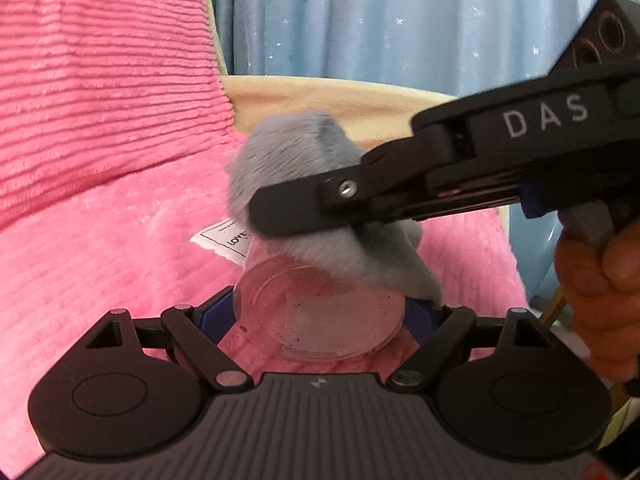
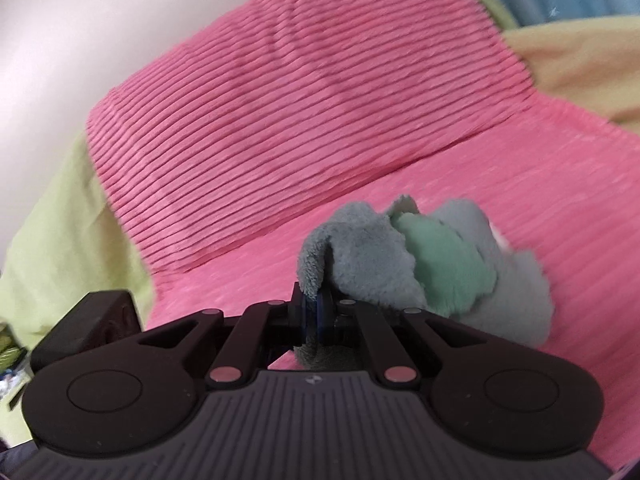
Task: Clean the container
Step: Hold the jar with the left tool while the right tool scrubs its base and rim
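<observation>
A clear round plastic container [image 1: 320,312] with reddish smears sits between the blue pads of my left gripper [image 1: 320,316], which is shut on it. My right gripper [image 1: 276,216] comes in from the right, shut on a fluffy grey cloth [image 1: 292,156] that presses against the container's upper side. In the right wrist view the right gripper [image 2: 316,312] pinches the grey cloth [image 2: 360,252], whose mint green inner side [image 2: 444,264] shows. The container is hidden there behind the cloth.
A pink ribbed blanket [image 1: 100,240] covers the seat, and a pink ribbed cushion [image 2: 280,100] stands behind it. A white label [image 1: 224,240] lies on the blanket. A blue starred curtain [image 1: 380,20] hangs at the back. A hand [image 1: 600,280] grips the right tool.
</observation>
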A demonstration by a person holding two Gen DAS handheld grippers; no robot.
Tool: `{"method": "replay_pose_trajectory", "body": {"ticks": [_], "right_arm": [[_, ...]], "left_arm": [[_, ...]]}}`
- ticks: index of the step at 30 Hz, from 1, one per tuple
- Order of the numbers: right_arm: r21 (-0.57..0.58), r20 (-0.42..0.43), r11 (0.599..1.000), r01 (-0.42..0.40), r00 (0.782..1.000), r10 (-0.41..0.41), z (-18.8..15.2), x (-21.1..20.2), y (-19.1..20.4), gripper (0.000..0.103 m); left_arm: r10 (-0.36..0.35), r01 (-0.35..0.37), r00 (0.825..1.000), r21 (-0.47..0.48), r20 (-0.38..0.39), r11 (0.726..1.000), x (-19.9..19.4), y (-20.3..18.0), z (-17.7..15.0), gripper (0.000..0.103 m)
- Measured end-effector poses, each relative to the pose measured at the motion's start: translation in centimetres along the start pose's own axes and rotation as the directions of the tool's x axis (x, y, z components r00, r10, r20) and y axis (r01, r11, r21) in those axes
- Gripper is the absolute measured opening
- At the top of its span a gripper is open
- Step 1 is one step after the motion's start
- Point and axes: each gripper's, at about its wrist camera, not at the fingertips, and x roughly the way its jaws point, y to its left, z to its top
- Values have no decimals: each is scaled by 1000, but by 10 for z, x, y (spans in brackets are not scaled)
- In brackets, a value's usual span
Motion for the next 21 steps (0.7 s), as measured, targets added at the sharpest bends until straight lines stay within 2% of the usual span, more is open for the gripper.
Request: {"method": "replay_pose_trajectory", "body": {"ticks": [3, 7, 9, 10, 12, 15, 17, 19, 21], "right_arm": [[6, 17, 1000, 12, 1000, -12, 2, -2, -4, 2], [3, 105, 990, 144, 984, -143, 5, -11, -9, 2], [24, 132, 982, 187, 973, -188, 6, -15, -14, 2], [40, 132, 983, 180, 974, -184, 7, -16, -18, 2], [53, 127, 985, 166, 977, -171, 8, -17, -21, 2], [24, 119, 985, 168, 978, -170, 9, -17, -19, 2], [14, 114, 986, 167, 979, -167, 9, -16, -19, 2], [17, 111, 987, 162, 980, -163, 8, -15, -19, 2], [22, 109, 987, 160, 981, -162, 8, -13, -19, 2]], "left_arm": [[34, -34, 999, 83, 3, 996, 1, -10, 1, 85], [87, -91, 996, 259, 28, 962, -2, -32, -1, 85], [99, -107, 994, 316, 41, 943, -2, -40, -2, 85], [97, -104, 995, 312, 40, 944, -2, -39, -2, 85], [67, -73, 997, 257, 33, 964, -3, -31, -1, 85], [-24, 21, 999, 57, 48, 998, -10, -6, 5, 85], [-62, 65, 996, -46, 64, 997, -13, 7, 6, 85], [-87, 94, 994, -109, 60, 990, -11, 15, 5, 85], [-89, 95, 994, -108, 58, 990, -12, 16, 5, 85]]}}
